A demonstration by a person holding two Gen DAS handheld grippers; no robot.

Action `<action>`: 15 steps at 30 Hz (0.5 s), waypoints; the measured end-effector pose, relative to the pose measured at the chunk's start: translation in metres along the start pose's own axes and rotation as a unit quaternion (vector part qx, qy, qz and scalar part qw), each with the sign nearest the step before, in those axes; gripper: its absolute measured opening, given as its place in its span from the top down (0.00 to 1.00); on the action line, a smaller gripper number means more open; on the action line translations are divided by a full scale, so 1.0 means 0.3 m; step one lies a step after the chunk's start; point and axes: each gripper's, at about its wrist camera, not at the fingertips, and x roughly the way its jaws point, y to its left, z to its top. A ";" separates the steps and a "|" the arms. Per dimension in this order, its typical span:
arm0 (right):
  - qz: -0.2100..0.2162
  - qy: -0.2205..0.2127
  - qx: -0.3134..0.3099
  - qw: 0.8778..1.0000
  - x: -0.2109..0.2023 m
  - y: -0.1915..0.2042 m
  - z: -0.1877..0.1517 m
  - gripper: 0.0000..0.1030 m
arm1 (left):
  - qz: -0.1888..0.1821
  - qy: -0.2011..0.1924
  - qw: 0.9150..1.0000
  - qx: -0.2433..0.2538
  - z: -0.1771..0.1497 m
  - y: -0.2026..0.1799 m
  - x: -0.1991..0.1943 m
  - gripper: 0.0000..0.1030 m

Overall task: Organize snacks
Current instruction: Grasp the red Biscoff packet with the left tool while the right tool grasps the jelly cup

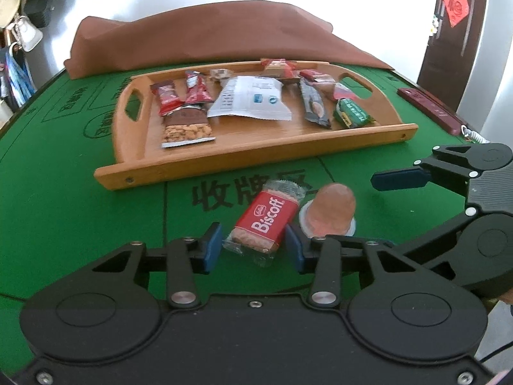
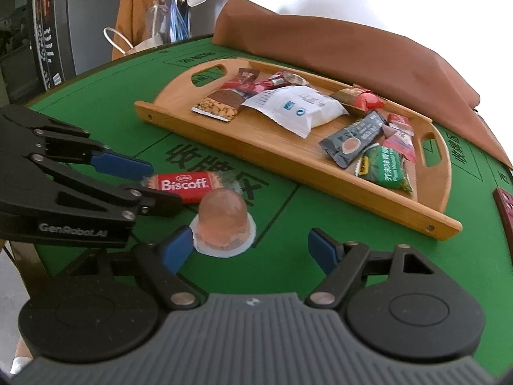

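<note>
Left wrist view: left gripper (image 1: pixel 253 247) straddles Biscoff packet (image 1: pixel 264 221), pads not yet pressing; slippery wrapper may slide out. Right gripper (image 2: pixel 250 250) spread wide, pad beside jelly cup (image 2: pixel 222 221), could knock it over.

Left wrist view: sits just behind my left gripper (image 1: pixel 253 247), looks forward and down along its 2 fingers, close over the green table (image 1: pixel 64 192). Wooden tray (image 1: pixel 256 157) lies beyond, long side on.

Right wrist view: same set-up behind my right gripper (image 2: pixel 250 250), angled down, tray (image 2: pixel 288 173) running off to the right.

Shared by both: Biscoff packet (image 1: pixel 266 221), jelly cup (image 1: pixel 330 215), tray, brown cloth (image 1: pixel 208 38). Each camera catches the other gripper at its edge.
</note>
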 end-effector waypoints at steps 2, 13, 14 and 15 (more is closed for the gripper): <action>-0.001 -0.001 -0.006 1.000 0.005 0.008 0.006 0.17 | 0.010 0.002 1.000 -0.003 -0.008 0.013 -0.009 0.60; 0.014 -0.001 -0.010 1.000 0.017 0.032 0.034 0.31 | 0.024 -0.001 1.000 -0.020 -0.021 0.061 -0.051 0.60; 0.015 -0.001 -0.007 1.000 0.017 0.033 0.036 0.34 | 0.025 -0.001 0.999 -0.021 -0.020 0.065 -0.052 0.60; 0.017 0.000 -0.005 1.000 0.019 0.033 0.038 0.37 | 0.026 0.000 0.999 -0.022 -0.020 0.066 -0.052 0.59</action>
